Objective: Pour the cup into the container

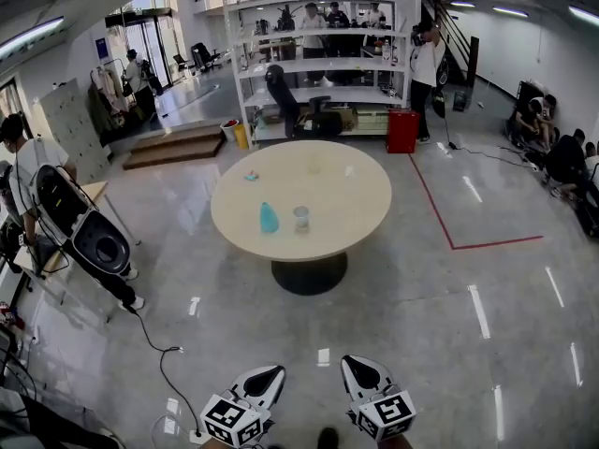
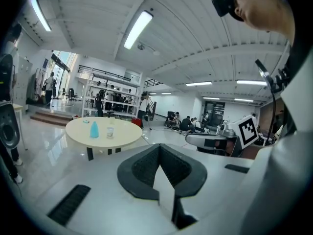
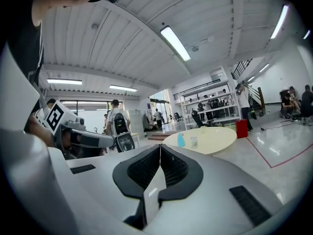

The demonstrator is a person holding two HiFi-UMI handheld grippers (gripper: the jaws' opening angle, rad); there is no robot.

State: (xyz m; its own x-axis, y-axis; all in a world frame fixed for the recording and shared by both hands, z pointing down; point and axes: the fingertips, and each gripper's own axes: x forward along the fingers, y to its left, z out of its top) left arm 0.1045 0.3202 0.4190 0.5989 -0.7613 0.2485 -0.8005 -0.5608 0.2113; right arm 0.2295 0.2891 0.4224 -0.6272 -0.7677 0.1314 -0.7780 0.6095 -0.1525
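Observation:
A round cream table (image 1: 356,204) stands well ahead of me. On it are a light blue container (image 1: 269,218) and, just right of it, a small clear cup (image 1: 300,217). Both grippers are low at the bottom edge of the head view, far short of the table. My left gripper (image 1: 267,374) is shut and empty. My right gripper (image 1: 357,367) is shut and empty too. In the left gripper view the closed left gripper (image 2: 159,148) points towards the container (image 2: 94,129) and cup (image 2: 110,131). In the right gripper view the closed right gripper (image 3: 160,148) faces the container (image 3: 181,140) and cup (image 3: 194,141).
A small teal object (image 1: 251,176) lies on the table's far side. Behind the table stand white shelves (image 1: 318,64) and a red bin (image 1: 402,131). A black device on a stand (image 1: 89,237) is at left, with a cable (image 1: 164,363) across the floor. People stand and sit around the hall.

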